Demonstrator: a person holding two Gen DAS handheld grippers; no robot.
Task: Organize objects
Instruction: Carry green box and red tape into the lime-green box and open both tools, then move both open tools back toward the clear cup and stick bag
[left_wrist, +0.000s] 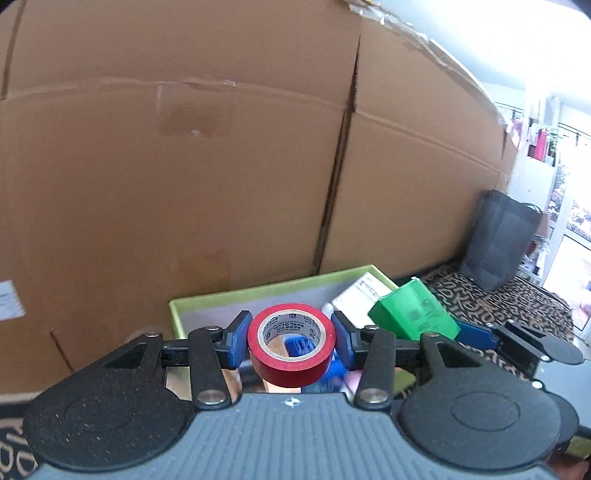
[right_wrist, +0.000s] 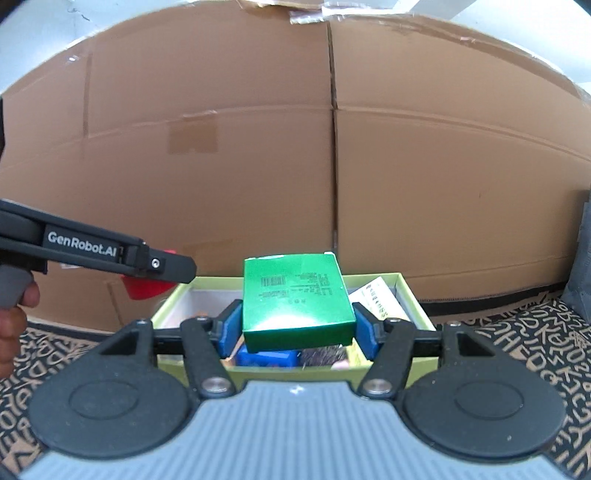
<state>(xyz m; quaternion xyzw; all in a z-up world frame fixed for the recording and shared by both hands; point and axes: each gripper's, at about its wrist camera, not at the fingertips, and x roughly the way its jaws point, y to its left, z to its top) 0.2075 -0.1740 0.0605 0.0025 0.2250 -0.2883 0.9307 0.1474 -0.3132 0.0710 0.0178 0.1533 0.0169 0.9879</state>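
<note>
Your left gripper (left_wrist: 291, 338): clamps a red electrical tape roll (left_wrist: 291, 345) above the lime-green tray (left_wrist: 192, 308).
Your right gripper (right_wrist: 297, 325): grips a glossy green box (right_wrist: 295, 301).
Surroundings: letter-patterned cloth (right_wrist: 517, 339); cardboard wall (right_wrist: 258, 147).

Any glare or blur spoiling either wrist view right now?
Left wrist: window at right is blown out white, washing the top corner; red tape stays sharp. Right wrist: evenly lit, a soft sheen on the green box, small print smeared; cardboard bows from fisheye.
</note>
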